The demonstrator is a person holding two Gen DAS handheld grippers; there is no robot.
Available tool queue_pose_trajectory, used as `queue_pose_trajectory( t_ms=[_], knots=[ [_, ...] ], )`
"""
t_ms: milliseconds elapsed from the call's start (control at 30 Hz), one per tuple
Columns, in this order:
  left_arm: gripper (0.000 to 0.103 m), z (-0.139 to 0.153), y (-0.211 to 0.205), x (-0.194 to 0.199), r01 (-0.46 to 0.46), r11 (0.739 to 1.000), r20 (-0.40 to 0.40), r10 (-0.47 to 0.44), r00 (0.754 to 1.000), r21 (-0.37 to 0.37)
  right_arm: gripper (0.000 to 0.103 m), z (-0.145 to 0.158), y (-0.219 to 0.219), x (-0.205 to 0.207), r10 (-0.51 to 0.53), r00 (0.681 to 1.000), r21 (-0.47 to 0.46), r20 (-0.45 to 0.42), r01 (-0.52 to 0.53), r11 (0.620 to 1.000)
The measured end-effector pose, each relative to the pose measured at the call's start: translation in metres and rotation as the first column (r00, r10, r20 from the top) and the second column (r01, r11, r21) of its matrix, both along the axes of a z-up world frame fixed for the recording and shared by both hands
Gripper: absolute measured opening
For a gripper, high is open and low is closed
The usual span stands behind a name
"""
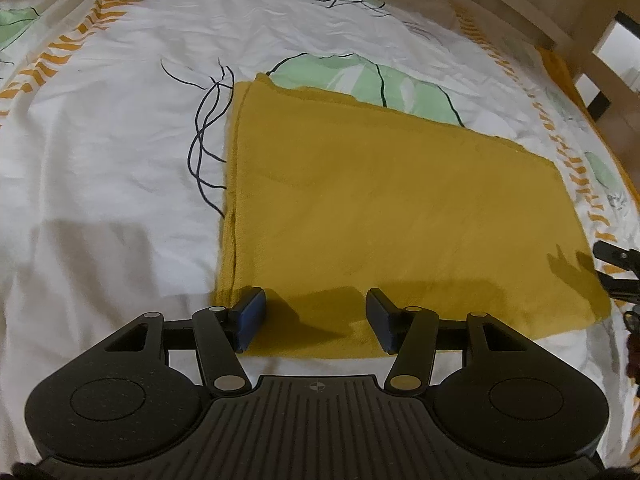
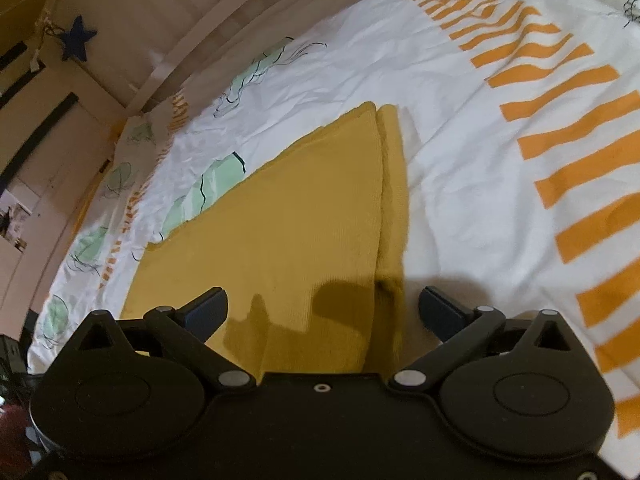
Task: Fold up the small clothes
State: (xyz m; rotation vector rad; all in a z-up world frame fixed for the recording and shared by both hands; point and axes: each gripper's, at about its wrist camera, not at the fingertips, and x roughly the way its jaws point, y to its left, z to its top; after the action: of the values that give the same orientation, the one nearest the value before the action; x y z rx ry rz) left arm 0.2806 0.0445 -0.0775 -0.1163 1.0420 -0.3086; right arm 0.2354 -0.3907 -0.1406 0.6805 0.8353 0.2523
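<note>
A mustard-yellow cloth [image 1: 384, 208] lies flat on the bed, folded into a rectangle with a doubled layer along its left edge. My left gripper [image 1: 314, 318] is open and empty, low over the cloth's near edge by its near left corner. In the right wrist view the same cloth [image 2: 288, 232] shows a layered edge running away from me. My right gripper [image 2: 322, 310] is open and empty, straddling that edge at the cloth's near end. The right gripper's tips [image 1: 616, 270] show at the far right of the left wrist view, beside the cloth's right corner.
The cloth rests on a white bedsheet [image 1: 120, 128] printed with green leaves, black lines and orange stripes [image 2: 560, 128]. A pale wooden bed frame [image 2: 168, 40] runs along the far side. A dark blue star [image 2: 78, 38] hangs on the wall beyond.
</note>
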Motion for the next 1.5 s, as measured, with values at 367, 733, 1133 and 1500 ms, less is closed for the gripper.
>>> queue_pose_trajectory(
  t_ms=[367,733,1133,1500],
  knots=[
    [0.054,0.018,-0.03,0.02,-0.012,0.998,-0.007,0.011,1.0,-0.063,0.103,-0.011,-0.016,0.015,-0.032,0.999,0.137,0.009,0.03,0.99],
    [0.054,0.032,-0.112,0.069,-0.007,0.999,0.049,0.008,0.999,-0.035,0.103,-0.007,-0.014,0.02,0.004,1.0,0.099,-0.009,-0.003,0.995],
    [0.054,0.005,-0.157,0.097,-0.05,0.99,0.033,0.047,0.998,0.13,0.103,-0.009,-0.017,0.024,0.024,0.999,0.109,-0.026,-0.021,0.994],
    [0.062,-0.007,-0.176,0.103,-0.025,0.968,0.044,0.015,0.999,0.251,0.103,-0.009,-0.017,0.026,0.032,0.999,0.104,-0.026,-0.03,0.994]
  ],
)
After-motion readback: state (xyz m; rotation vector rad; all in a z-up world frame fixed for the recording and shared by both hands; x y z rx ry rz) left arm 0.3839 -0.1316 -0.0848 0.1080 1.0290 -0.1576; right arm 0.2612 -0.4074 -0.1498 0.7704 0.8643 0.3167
